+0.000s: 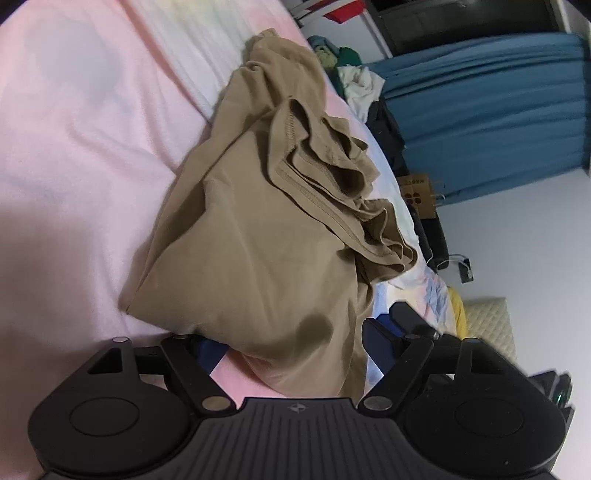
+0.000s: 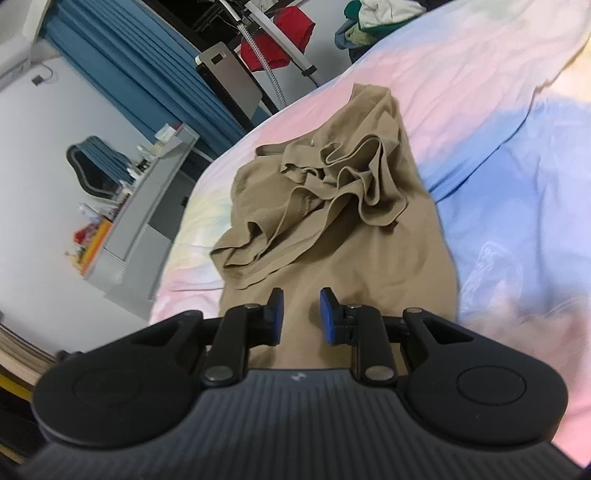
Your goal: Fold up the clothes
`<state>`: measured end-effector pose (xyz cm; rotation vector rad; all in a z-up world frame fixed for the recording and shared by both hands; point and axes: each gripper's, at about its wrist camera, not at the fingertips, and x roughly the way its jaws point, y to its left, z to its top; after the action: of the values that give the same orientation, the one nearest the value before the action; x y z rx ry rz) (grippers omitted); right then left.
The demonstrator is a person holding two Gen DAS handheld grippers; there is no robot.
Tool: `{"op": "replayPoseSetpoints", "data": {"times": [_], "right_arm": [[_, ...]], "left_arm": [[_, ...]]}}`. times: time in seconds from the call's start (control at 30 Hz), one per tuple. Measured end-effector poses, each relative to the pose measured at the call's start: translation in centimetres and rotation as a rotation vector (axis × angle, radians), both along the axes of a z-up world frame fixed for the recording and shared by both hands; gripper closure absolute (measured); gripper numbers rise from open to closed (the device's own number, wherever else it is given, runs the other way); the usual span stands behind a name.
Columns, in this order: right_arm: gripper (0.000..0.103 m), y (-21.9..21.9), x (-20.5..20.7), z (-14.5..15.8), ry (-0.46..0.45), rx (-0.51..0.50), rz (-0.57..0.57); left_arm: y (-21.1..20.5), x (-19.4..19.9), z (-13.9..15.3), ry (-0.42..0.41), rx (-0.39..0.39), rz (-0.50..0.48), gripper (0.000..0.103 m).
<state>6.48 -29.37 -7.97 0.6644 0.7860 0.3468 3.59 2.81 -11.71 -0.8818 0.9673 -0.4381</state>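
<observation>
Folding looks barely begun, judging by how the tan, soft knit garment [image 1: 258, 236] lies on the pastel pink-and-blue bed sheet [image 1: 74, 147]. Its near part is spread fairly smooth, but a hemmed edge is bunched into ruffled loops on top of it, towards the far side, and nothing resembling a neat rectangle is formed yet. Which kind of garment it is I cannot tell.

The left gripper [image 1: 291, 343] has its jaws wide apart, straddling the near edge of the cloth; the fabric lies between the blue pads, yet they do not press on it, so nothing is gripped. The right gripper [image 2: 301, 314] hovers over the near, smooth part of the same garment with its jaws only slightly parted and a clear gap between the blue pads [image 2: 327, 314]; no cloth is pinched there either.

What is left, by my reading, is nearly everything: the crumpled hem needs pulling out flat, then the folds themselves. A heap of other clothes [image 2: 369, 18] sits at the bed's far edge, well apart, probably waiting its turn.
</observation>
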Motion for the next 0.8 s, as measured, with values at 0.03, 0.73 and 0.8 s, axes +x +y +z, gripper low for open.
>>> {"op": "replayPoseSetpoints", "data": {"times": [0.03, 0.73, 0.8], "right_arm": [[0.078, -0.1, 0.0, 0.0, 0.001, 0.011, -0.005], [0.077, -0.7, -0.9, -0.7, 0.063, 0.327, 0.007], [0.077, -0.4, -1.2, -1.2, 0.093, 0.382, 0.016]], "left_arm": [[-0.4, -0.3, 0.1, -0.001, 0.004, -0.014, 0.024], [0.5, 0.7, -0.1, -0.095, -0.189, 0.139, 0.039], [0.7, 0.5, 0.6, -0.139, -0.199, 0.138, 0.039]]}}
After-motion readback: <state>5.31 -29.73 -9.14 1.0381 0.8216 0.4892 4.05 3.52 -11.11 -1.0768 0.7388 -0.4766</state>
